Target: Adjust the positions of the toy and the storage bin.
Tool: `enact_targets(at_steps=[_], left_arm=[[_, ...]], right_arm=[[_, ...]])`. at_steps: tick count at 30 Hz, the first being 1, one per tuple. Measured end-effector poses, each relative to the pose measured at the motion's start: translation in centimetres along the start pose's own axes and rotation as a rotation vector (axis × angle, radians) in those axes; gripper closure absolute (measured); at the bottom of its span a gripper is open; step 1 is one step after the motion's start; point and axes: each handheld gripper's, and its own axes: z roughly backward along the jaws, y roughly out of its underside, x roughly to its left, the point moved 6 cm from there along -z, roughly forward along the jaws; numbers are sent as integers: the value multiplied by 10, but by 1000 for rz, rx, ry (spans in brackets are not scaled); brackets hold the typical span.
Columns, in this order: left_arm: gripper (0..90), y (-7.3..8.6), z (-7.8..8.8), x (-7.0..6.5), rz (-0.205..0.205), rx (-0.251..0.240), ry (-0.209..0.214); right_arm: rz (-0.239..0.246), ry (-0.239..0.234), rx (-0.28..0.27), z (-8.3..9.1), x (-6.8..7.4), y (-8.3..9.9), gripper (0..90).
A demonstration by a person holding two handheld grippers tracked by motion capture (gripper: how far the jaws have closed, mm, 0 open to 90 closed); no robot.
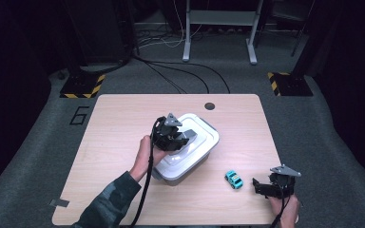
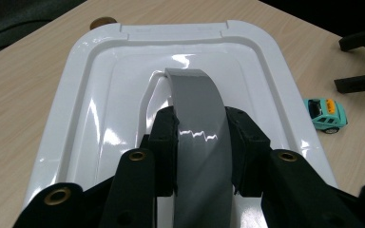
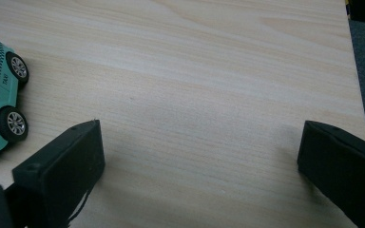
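White plastic forms the lid (image 1: 197,137) of a grey storage box (image 1: 180,174) that sits near the middle of the light wooden table (image 1: 114,123), turned at an angle to the table edges. The left gripper (image 1: 186,138) rests on top of this lid, held by the person's left hand (image 1: 147,151), with a black cable (image 1: 146,190) trailing back along the forearm. In the left gripper view, the jaws are closed on the lid's curved grey handle (image 2: 197,118), one black pad pressed against each side of it; the handle rises from a recess at the centre of the lid. A round dark grommet hole (image 1: 209,106) lies in the table near its far edge, behind the box. A small teal toy car (image 1: 234,179) stands on the table to the right of the box, apart from it, and between the box and the right gripper (image 1: 259,186). The right gripper sits low over the near right corner of the table, close to the car but not touching it. In the right gripper view, its jaws are spread wide with bare table between them, and the toy car appears at the left edge, just beside the left jaw.
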Motion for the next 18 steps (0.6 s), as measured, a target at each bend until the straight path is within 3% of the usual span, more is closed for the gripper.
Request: enact_targets(at_steps=[8, 10, 18], left_arm=[[668, -4, -5, -7, 1, -11, 14], [668, -6, -9, -7, 30, -24, 33], [668, -11, -15, -14, 24, -28, 41]], right_arm=[[0, 0, 0, 0, 0, 0, 11], [1, 0, 0, 0, 0, 0, 11], [0, 0, 0, 0, 0, 0, 11]])
